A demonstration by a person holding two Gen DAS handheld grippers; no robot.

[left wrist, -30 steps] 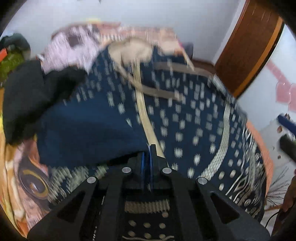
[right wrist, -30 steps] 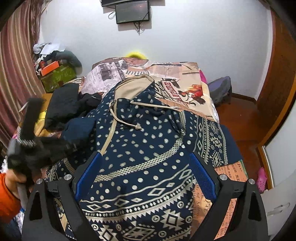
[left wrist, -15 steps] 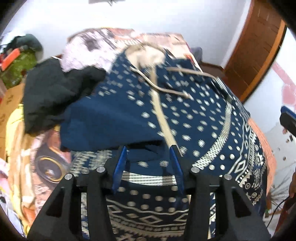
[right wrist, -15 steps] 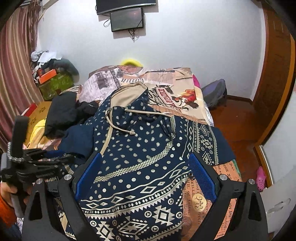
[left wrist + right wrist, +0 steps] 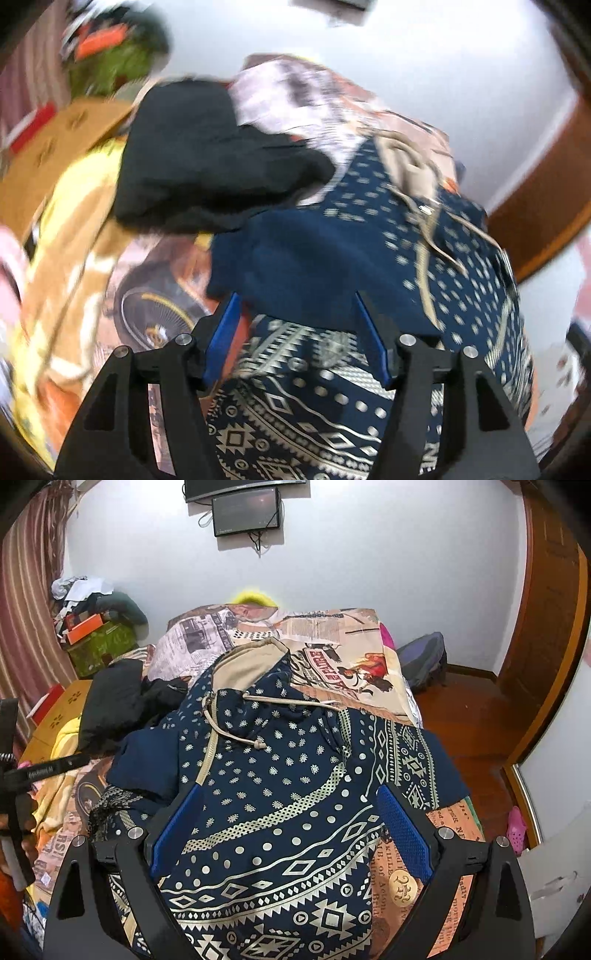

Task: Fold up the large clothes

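Hoodie (image 5: 280, 812): spread on the bed (image 5: 373, 661), centre frame.
Left gripper (image 5: 297, 334): fingers just opened, parted above the folded sleeve (image 5: 314, 269), nothing pinched.
Right gripper (image 5: 291, 834): fingers wide, nothing held.

The left gripper (image 5: 301, 336) has just been opening its jaws, nothing between; right gripper (image 5: 291, 834) gapes wide.

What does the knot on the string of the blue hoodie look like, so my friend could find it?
Start at the bed with the newspaper-print cover, where the navy hoodie lies spread out. Below its beige hood, two beige drawstrings cross the dotted chest. The knot is the small beige lump ending the looping string; the other string runs straight off to the side.
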